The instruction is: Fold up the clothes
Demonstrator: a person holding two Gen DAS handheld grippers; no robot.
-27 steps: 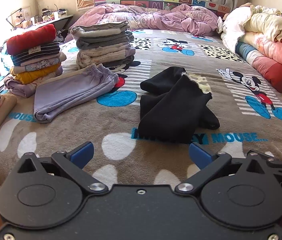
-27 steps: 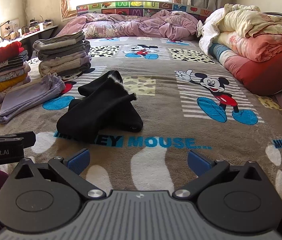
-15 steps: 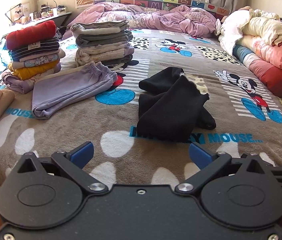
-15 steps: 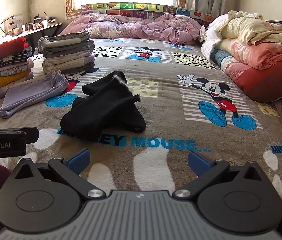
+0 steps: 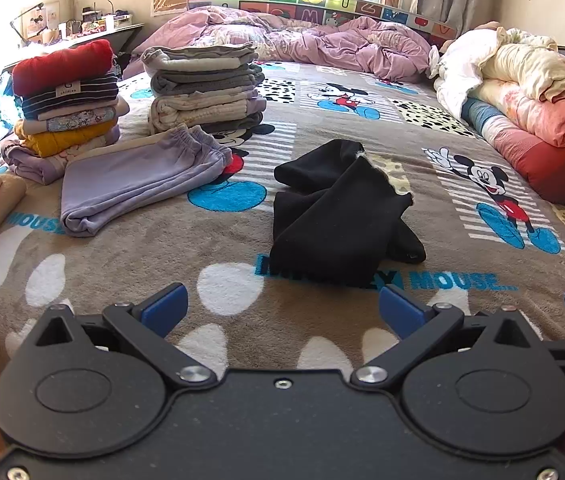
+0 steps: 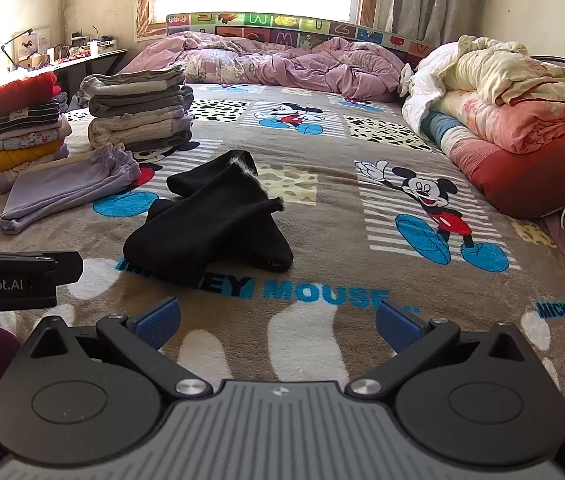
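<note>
Nearest, left gripper [image 5: 280, 310] and right gripper [image 6: 278, 322] spread wide, holding nothing, above the blanket [image 5: 242, 320]. Just beyond, black garment [image 5: 342, 216] crumpled mid-bed. Farther left, folded purple trousers [image 5: 138, 178], then stacked clothes [image 5: 206, 88].

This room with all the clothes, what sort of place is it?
Most likely a home bedroom: a bed under a Mickey Mouse blanket, a rumpled purple duvet at the headboard, and stacks of folded clothes beside a crumpled black garment.
</note>
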